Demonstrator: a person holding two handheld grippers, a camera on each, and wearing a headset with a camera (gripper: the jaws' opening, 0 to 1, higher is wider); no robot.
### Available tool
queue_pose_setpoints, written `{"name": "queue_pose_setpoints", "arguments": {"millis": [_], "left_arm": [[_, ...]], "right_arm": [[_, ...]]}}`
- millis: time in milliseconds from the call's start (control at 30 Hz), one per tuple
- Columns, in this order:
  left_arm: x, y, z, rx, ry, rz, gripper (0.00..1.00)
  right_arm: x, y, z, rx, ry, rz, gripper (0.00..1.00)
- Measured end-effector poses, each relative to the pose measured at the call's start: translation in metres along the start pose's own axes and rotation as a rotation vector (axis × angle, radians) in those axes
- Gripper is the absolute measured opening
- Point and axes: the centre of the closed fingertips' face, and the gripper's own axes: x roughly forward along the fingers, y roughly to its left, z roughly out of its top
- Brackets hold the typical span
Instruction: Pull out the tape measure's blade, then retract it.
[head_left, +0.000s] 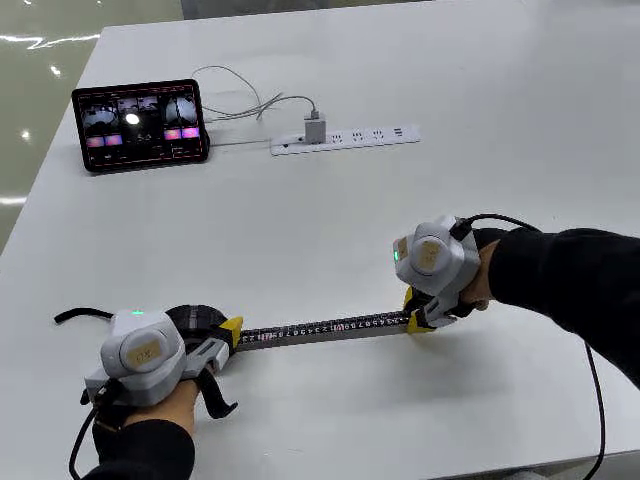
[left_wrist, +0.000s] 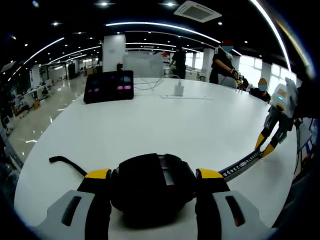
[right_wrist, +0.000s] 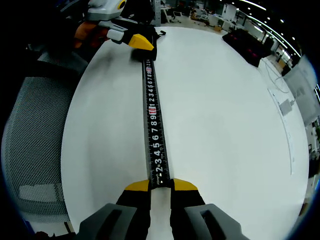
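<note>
My left gripper (left_wrist: 154, 175) was clamped around the tape measure case (left_wrist: 150, 197) on the white table (head_left: 400, 80). My right gripper (right_wrist: 161, 185) pinched the tip of the blade (right_wrist: 153, 125), drawn out flat between them. Risk noted: if that pinch slipped, the blade would likely whip back uncontrolled.

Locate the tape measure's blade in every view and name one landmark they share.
Head view: the blade lies low centre, from the black case to the right gripper.
Left gripper view: blade at lower right, running to the right gripper.
Right gripper view: blade straight up the middle from its own jaws.
Shared landmark: the tablet.
</note>
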Motion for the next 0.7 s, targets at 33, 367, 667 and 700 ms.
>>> {"name": "queue_pose_setpoints", "arguments": {"millis": [33, 367, 667, 700], "left_arm": [[0.0002, 0.0004, -0.0004, -0.003, -0.001, -0.002, 0.63], [0.0003, 0.0003, -0.0015, 0.005, 0.026, -0.021, 0.60], [0.0000, -0.0004, -0.0016, 0.007, 0.045, -0.031, 0.59], [0.0001, -0.0004, -0.0017, 0.007, 0.045, -0.032, 0.59]], "right_arm": [[0.0000, -0.0001, -0.0001, 0.003, 0.001, -0.001, 0.10], [0.0000, -0.0007, 0.0003, -0.022, -0.017, 0.001, 0.08], [0.0002, -0.0008, 0.0027, 0.015, -0.025, 0.002, 0.08], [0.0003, -0.0009, 0.0028, 0.014, -0.023, 0.000, 0.09]]}}
